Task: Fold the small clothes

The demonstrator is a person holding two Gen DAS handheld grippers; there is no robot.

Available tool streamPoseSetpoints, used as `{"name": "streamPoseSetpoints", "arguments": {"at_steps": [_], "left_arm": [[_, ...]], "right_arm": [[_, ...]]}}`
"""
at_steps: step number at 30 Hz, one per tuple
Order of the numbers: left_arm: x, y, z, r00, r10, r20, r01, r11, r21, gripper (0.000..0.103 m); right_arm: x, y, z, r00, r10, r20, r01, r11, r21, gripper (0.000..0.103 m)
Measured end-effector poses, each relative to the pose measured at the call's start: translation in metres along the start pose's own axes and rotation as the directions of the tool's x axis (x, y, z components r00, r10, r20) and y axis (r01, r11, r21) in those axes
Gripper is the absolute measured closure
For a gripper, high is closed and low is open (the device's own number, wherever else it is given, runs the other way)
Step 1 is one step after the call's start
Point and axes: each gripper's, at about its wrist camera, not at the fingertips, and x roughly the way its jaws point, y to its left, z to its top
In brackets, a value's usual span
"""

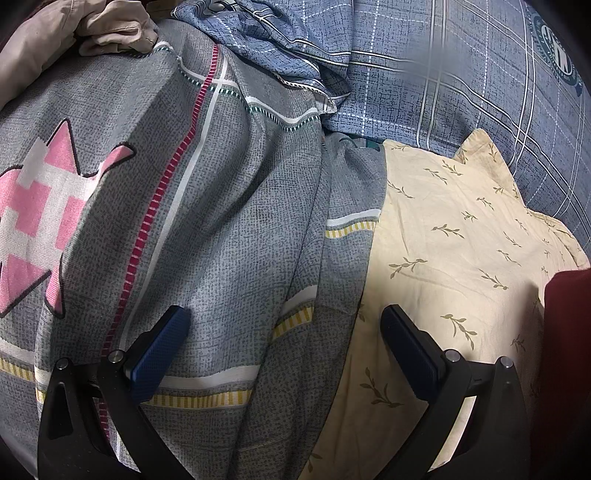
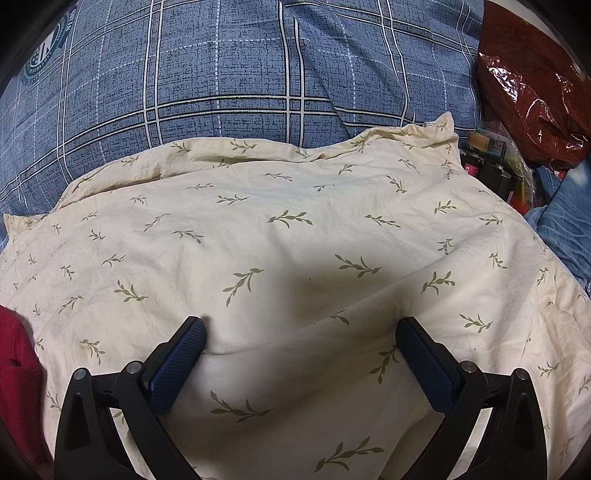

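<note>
I'm taking the cream leaf-print cloth [image 2: 295, 229] as my landmark; it lies spread and wrinkled on the blue plaid bedding [image 2: 229, 66], which shows beyond its far edge. Left wrist view first: far left of the cream cloth I see a beige garment [image 1: 92, 29] bunched at the top corner, then a grey quilt cover [image 1: 221, 221] with a pink-and-white star patch [image 1: 40, 221] and red, white and yellow stripes, draped in folds and butting against the cream cloth's left edge. My left gripper [image 1: 284, 328] hangs over that seam, jaws wide apart, nothing between them; its left pad is over the grey quilt cover, its right pad over the cream cloth. A dark red fabric [image 1: 565, 332] sits at the cream cloth's right in that view. Right wrist view: a red fabric piece [image 2: 18, 369] touches the cream cloth's near left corner. My right gripper [image 2: 301, 332] is over the cream cloth's near middle, jaws spread wide, holding nothing; I can't tell if the left pad tip touches the raised fold just beside it. Right of the cream cloth: a shiny red plastic bag [image 2: 535, 85], small packaged items [image 2: 495, 162] just off its far right corner, and blue denim-like cloth [image 2: 565, 214] along its right edge.
</note>
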Motion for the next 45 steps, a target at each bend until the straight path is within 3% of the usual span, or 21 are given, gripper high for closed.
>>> {"name": "streamPoseSetpoints", "arguments": {"at_steps": [45], "left_arm": [[0.0018,-0.0011,0.0011,1.000,-0.002,0.000,0.002,1.000,-0.001,0.000]], "right_arm": [[-0.0004,0.0016,0.0005,1.000,-0.001,0.001,0.001,1.000,-0.001,0.000]]}}
